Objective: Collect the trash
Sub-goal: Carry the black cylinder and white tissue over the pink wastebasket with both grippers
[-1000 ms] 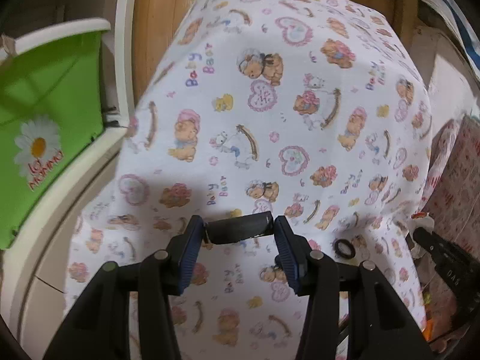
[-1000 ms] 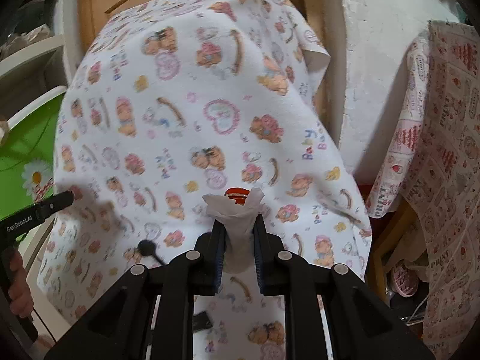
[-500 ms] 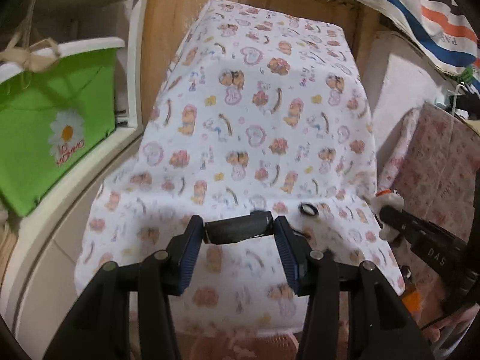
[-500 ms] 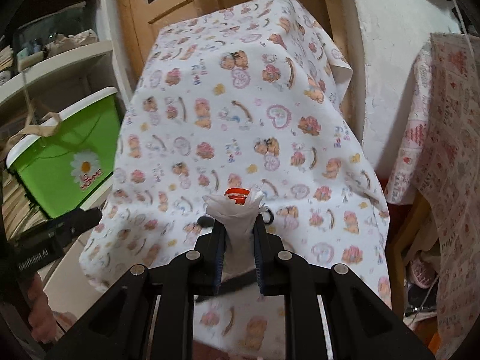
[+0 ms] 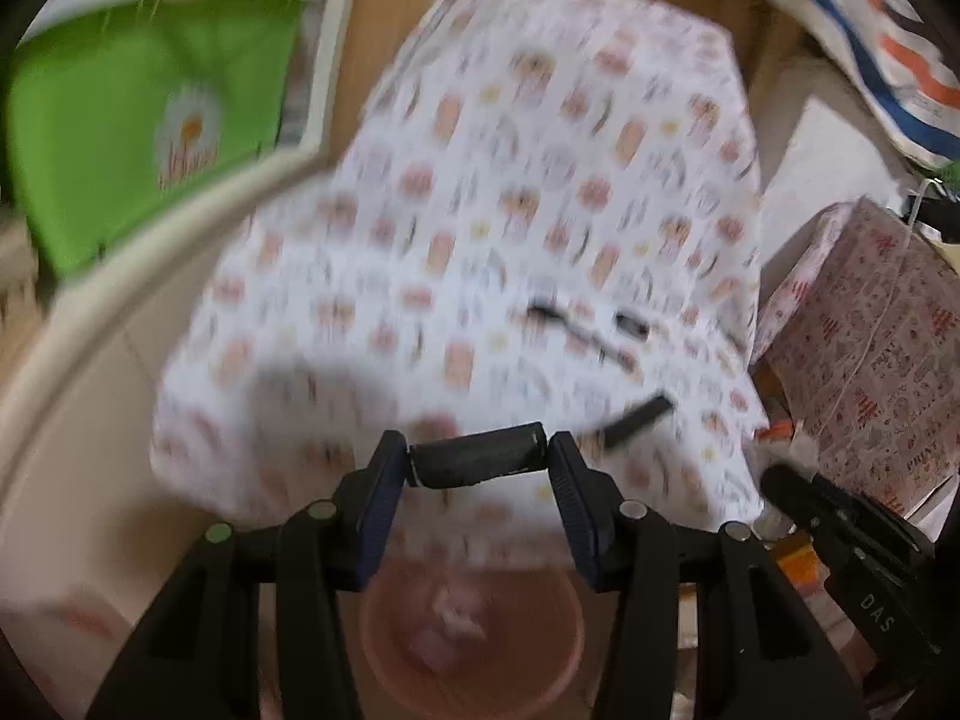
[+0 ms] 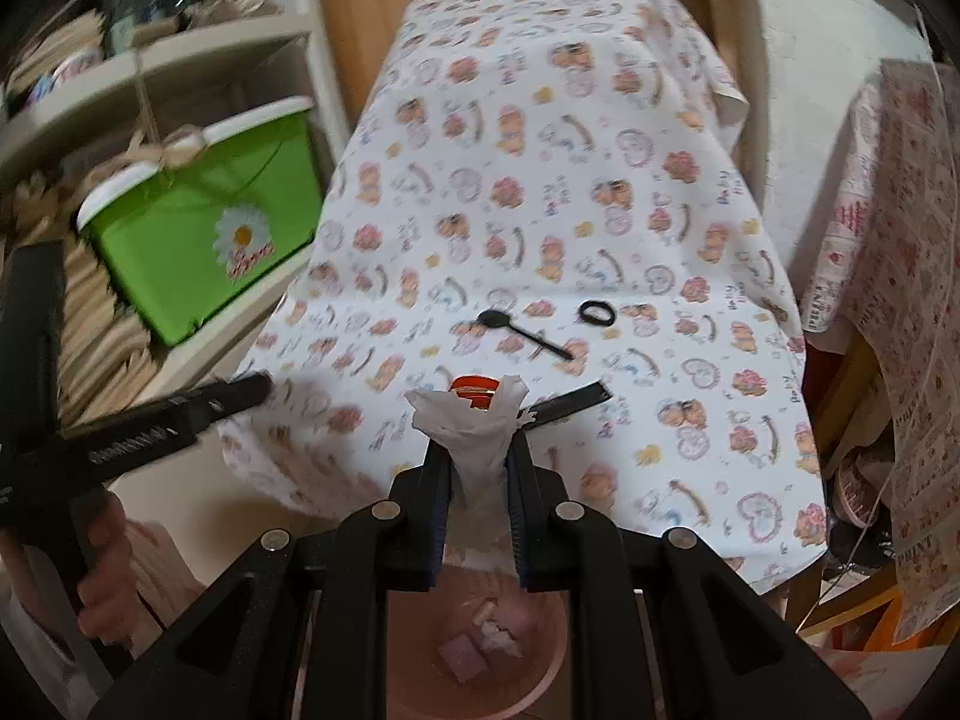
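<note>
Green bin: glossy plastic box with white rim and daisy print, on a cream shelf at 9 to 10 o'clock; bundle of tan raffia-like strands over the rim.
Hand: at 8 o'clock in the right wrist view, wrapped around a black matte handle.
Left gripper: black angular arms, ribbed blue pads clamped on both ends of a short dark cylinder, matte and slightly rough, lying crosswise at centre; seen side-on as a black bar at 9 o'clock in the right wrist view.
Tablecloth: thin white fabric, printed with bears, hearts and rocking horses, draped over a boxy table, creased at the corners, filling 12 o'clock.
Spoon: black plastic, round bowl, thin straight handle, flat on the cloth just above centre.
Ring: small black oval loop, near the spoon's 2 o'clock, apart from it.
Strip: flat black rectangular piece on the cloth, just right of the tissue.
Right gripper: blue pads nearly together, squeezing a crumpled white tissue, soft and twisted to a cone, wrapped around an orange-red cap or lid peeking out on top.
Basin: round pink plastic tub on the floor at 6 o'clock, below both grippers, with pale scraps inside.
Second cloth: red-on-white print, hanging at 3 o'clock.
</note>
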Motion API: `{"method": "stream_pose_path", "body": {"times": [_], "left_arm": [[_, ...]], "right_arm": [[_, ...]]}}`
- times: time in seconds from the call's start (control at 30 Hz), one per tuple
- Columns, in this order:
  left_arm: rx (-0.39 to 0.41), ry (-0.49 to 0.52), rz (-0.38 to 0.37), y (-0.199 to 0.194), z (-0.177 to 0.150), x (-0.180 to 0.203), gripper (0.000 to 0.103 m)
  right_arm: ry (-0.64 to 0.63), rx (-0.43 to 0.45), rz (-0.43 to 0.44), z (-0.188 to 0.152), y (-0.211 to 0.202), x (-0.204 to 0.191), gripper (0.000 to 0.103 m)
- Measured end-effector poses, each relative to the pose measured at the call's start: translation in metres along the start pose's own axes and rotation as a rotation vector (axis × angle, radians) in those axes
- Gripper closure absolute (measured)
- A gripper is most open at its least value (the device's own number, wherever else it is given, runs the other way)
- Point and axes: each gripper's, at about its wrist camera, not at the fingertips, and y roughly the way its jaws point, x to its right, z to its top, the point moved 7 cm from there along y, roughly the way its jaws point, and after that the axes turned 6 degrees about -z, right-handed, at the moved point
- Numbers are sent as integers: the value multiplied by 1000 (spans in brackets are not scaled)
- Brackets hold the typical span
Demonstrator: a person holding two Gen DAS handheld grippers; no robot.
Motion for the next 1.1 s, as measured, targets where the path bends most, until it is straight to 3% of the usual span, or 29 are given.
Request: {"method": "stream_pose_path", "body": {"times": [0.2,0.33,0.43,0.57,0.7,1.1], "left_arm": [[-47,60,26,5,-5,-3,57],[-148,-1,-33,22,-19,-12,57],[-197,-10,-38,30,-32,-15,57],[-232,28,-1,38,-45,-15,57],[-334,55,42,59,-64,-22,57],[-468,-12,93,103,-103,-51,57]], "right_arm": [[-57,-77,19,-19,21,-18,86],[-38,-153,72,-33,32,-21,86],[-70,-170,54,-43,39,-23,86],[-66,-236,67,-59,52,-23,86],[-88,-280,56,-73,63,-20,86],[-102,-487,45,-144,119,-25,86]]}}
